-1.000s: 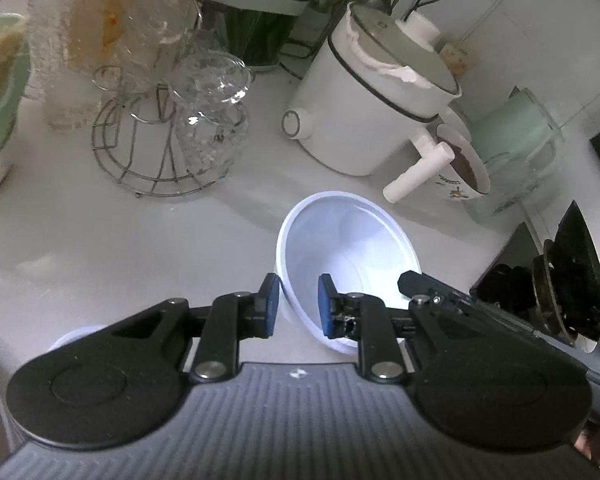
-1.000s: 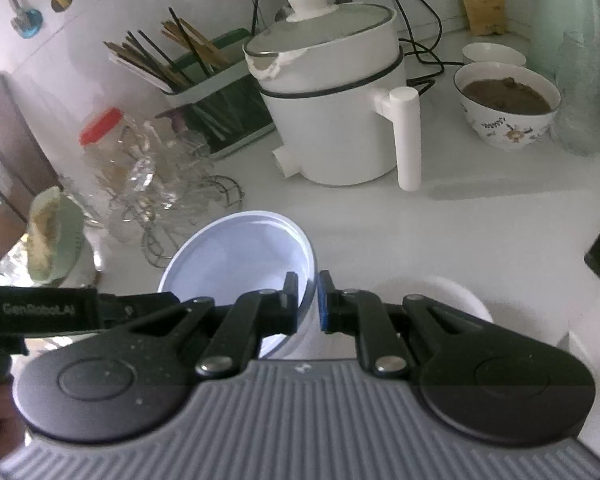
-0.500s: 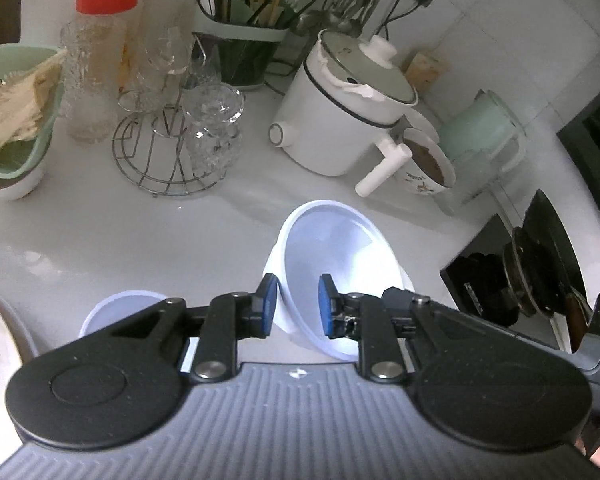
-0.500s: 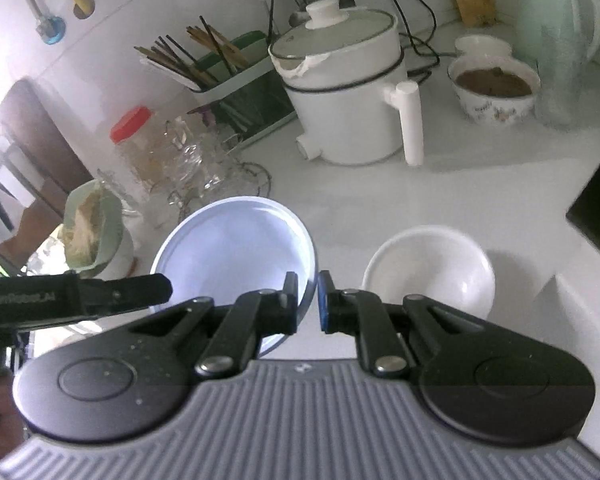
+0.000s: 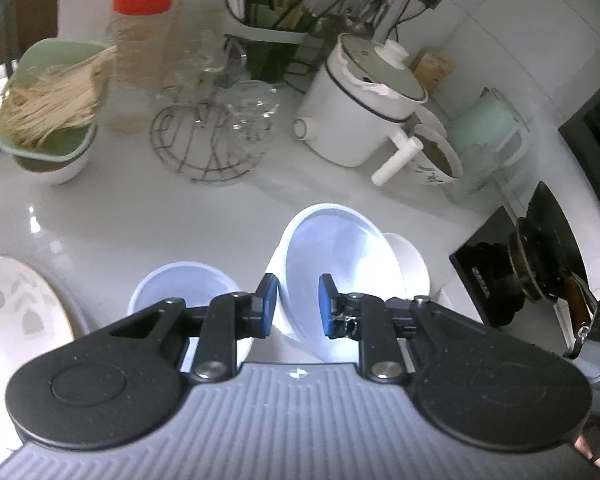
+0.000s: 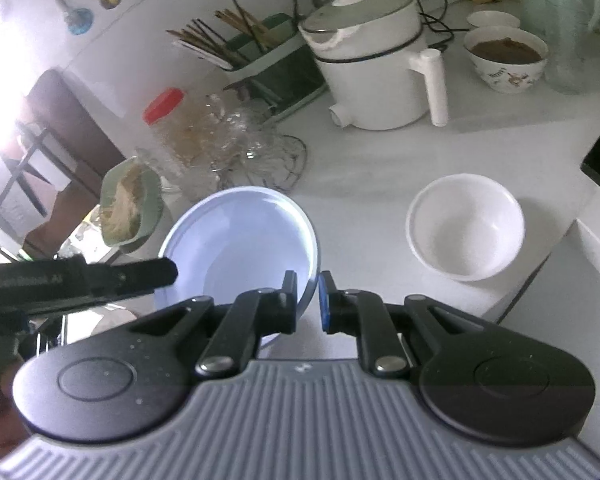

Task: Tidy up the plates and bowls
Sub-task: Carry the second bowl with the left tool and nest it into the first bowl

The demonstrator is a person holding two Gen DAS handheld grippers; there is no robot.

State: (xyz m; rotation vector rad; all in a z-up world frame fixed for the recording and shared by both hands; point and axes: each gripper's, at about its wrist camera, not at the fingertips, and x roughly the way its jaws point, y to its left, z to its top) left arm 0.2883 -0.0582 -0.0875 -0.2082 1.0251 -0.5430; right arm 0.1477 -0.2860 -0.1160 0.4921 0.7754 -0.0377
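A pale blue bowl is held in the air over the white counter, tilted. My left gripper is shut on its near rim. My right gripper is shut on the opposite rim of the same bowl. A white bowl stands on the counter to the right; in the left wrist view it peeks out behind the held bowl. A second pale blue bowl sits on the counter at the lower left. A leaf-patterned plate lies at the left edge.
A white electric pot, a bowl of brown food, a mint kettle, a wire glass rack, a red-capped jar and a green bowl of noodles line the back. A black stove is at right.
Both grippers have lifted the pale blue bowl higher and back from the counter. The white bowl beneath it and the second blue bowl and plate have come into view.
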